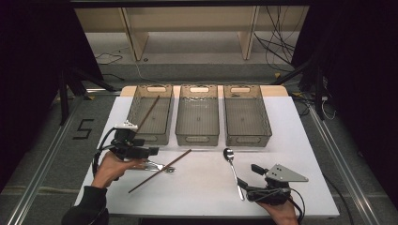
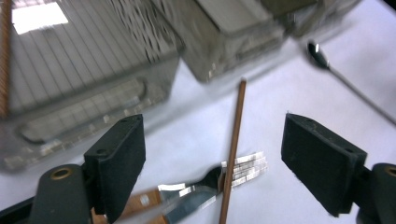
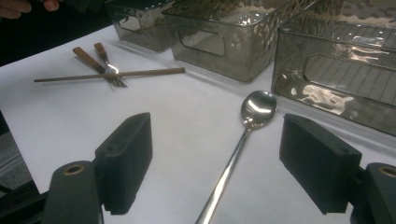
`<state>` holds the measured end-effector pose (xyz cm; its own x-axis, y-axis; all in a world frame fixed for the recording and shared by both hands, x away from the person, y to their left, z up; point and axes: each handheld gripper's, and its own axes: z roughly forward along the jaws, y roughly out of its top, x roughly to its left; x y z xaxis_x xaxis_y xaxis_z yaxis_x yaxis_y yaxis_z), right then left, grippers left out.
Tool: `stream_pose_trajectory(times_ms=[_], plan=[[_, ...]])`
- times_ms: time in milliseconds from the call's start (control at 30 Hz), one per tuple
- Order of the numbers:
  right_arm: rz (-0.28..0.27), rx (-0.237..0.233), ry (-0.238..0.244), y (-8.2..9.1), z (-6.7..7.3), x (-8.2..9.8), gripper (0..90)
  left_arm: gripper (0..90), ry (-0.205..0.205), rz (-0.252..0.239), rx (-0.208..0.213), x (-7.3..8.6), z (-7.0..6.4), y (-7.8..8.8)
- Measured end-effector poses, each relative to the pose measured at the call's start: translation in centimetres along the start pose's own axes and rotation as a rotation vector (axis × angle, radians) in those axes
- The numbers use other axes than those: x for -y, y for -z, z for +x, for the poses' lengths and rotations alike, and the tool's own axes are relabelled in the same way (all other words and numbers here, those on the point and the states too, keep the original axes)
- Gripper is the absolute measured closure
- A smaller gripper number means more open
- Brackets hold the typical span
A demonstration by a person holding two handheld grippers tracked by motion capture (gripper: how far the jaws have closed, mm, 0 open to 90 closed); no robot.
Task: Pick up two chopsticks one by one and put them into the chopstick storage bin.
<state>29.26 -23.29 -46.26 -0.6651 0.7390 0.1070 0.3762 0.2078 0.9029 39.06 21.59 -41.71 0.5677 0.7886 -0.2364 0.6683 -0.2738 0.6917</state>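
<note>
Left gripper [image 2: 212,163] jaws apart over thin brown chopstick [image 2: 233,149] crossing two wooden-handled forks [image 2: 196,193]; right gripper [image 3: 215,168] jaws apart.

Middle bin [image 1: 197,117], right bin [image 1: 247,116]; cables [image 1: 277,44] beyond, seemingly.

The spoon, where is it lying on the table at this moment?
In the high view the spoon lies on the white table, right of centre, with its bowl just before the right-hand bin and its handle running toward the right tool.
</note>
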Motion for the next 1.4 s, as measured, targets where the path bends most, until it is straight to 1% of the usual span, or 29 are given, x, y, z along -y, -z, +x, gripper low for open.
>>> stream_pose_trajectory(times_ms=[33, 67, 100, 167, 233, 333, 433, 500, 633, 700, 867, 967, 1067, 1100, 1133, 1167, 1233, 1300, 1333, 1367, 1400], plan=[[0.001, 0.000, 0.003, 0.0, 0.0, 0.0, 26.2, 21.1, 0.010, -0.009, 0.005, 0.4, -0.1, 0.0], [0.000, 0.000, 0.005, 0.1, 0.1, -0.1, 26.3, 21.6, 0.008, -0.008, 0.012, 0.7, -0.2, 0.0], [-0.003, 0.001, 0.006, 0.1, 0.1, -0.1, 26.2, 21.6, 0.007, -0.003, 0.009, 1.0, -0.3, -0.1], [-0.002, 0.001, 0.007, 0.1, 0.0, 0.0, 26.2, 21.5, 0.001, 0.013, -0.009, 1.5, -0.6, -0.2], [0.000, 0.001, 0.007, 0.1, 0.0, 0.0, 26.2, 21.3, -0.005, 0.026, 0.001, 2.0, -0.9, -0.4], [-0.002, 0.002, 0.007, 0.1, 0.0, 0.0, 26.2, 21.4, -0.015, 0.053, 0.001, 2.6, -1.3, -0.8], [-0.004, 0.003, 0.008, 0.2, 0.0, 0.0, 26.2, 21.8, -0.018, 0.074, -0.003, 3.3, -1.4, -1.2], [-0.004, 0.003, 0.007, 0.2, 0.0, 0.0, 26.2, 22.2, -0.019, 0.089, 0.002, 3.6, -1.4, -1.5], [-0.001, 0.002, 0.009, 0.1, 0.1, 0.0, 26.2, 23.7, -0.022, 0.112, -0.001, 4.1, -1.4, -1.8], [0.001, 0.002, 0.010, 0.1, 0.1, 0.0, 26.2, 24.7, -0.030, 0.127, -0.008, 4.2, -1.4, -1.9], [0.002, 0.002, 0.009, 0.1, 0.1, 0.0, 26.2, 27.5, -0.045, 0.163, -0.008, 4.7, -1.3, -1.9], [0.002, 0.002, 0.009, 0.1, 0.1, 0.0, 26.2, 28.5, -0.044, 0.180, 0.008, 4.9, -1.3, -2.0], [0.006, 0.000, 0.011, 0.0, 0.1, 0.1, 26.2, 29.9, -0.053, 0.206, 0.008, 5.2, -1.3, -2.2], [0.006, 0.000, 0.011, 0.0, 0.1, 0.1, 26.2, 30.4, -0.054, 0.208, 0.009, 5.3, -1.3, -2.3], [0.006, 0.000, 0.011, 0.0, 0.1, 0.1, 26.2, 31.1, -0.050, 0.214, 0.012, 5.4, -1.3, -2.4], [0.006, 0.000, 0.011, 0.0, 0.1, 0.1, 26.2, 31.9, -0.059, 0.224, 0.012, 5.5, -1.2, -2.5], [0.005, 0.000, 0.011, 0.0, 0.1, 0.1, 26.2, 33.9, -0.064, 0.243, 0.010, 5.6, -1.2, -2.7], [0.006, -0.001, 0.012, 0.0, 0.1, 0.1, 26.2, 36.0, -0.065, 0.248, 0.009, 5.8, -1.2, -3.0], [0.006, -0.001, 0.011, 0.0, 0.1, 0.1, 26.2, 37.4, -0.075, 0.258, 0.011, 5.8, -1.1, -3.1], [0.006, 0.000, 0.011, 0.0, 0.1, 0.1, 26.2, 38.8, -0.072, 0.259, 0.012, 5.9, -1.2, -3.1], [0.006, -0.001, 0.011, 0.0, 0.1, 0.1, 26.2, 40.4, -0.081, 0.262, 0.010, 5.9, -1.2, -3.2]])
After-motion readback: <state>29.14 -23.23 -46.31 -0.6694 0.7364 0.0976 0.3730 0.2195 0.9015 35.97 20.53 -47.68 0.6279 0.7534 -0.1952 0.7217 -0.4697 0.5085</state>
